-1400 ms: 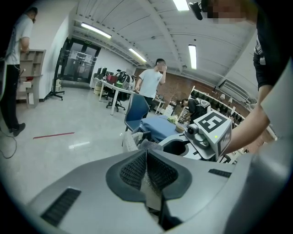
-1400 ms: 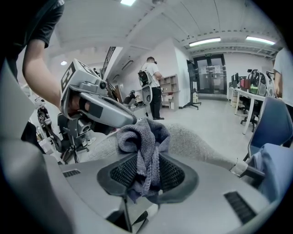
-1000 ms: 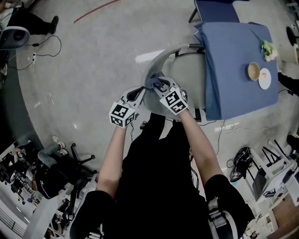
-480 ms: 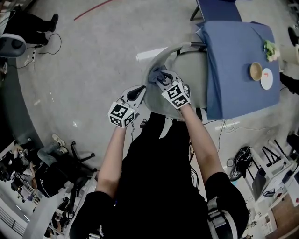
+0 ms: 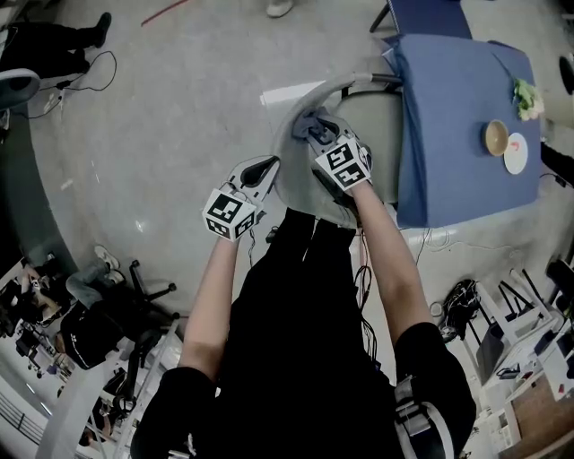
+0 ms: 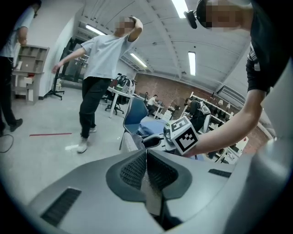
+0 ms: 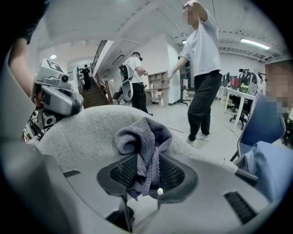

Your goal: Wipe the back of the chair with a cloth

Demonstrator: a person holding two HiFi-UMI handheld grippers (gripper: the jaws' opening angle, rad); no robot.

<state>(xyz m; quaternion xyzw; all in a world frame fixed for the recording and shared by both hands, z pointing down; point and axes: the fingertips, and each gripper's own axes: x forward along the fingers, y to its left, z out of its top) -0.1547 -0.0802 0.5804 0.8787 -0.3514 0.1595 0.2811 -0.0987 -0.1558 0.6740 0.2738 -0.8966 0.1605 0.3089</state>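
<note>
The chair's grey fabric back [image 5: 289,143] curves in front of me, and it fills the left of the right gripper view [image 7: 87,128]. A bunched grey cloth [image 5: 301,120] lies on its top edge. My right gripper [image 5: 316,134] is shut on the cloth [image 7: 144,137], which bulges out above the jaws [image 7: 146,171] against the fabric. My left gripper [image 5: 267,167] is beside the chair back's left edge, jaws shut [image 6: 146,167], with nothing seen between them. The left gripper also shows at the left of the right gripper view [image 7: 57,98].
A table with a blue cloth [image 5: 457,116] stands just right of the chair, with a bowl [image 5: 496,136] and plate [image 5: 516,152] on it. A blue chair [image 5: 426,16] is beyond. A person [image 7: 201,68] stands nearby. An office chair [image 5: 134,305] and cables lie behind me.
My right gripper has slid further away along the chair back's top with the cloth in it. The left gripper has stayed by the left edge.
</note>
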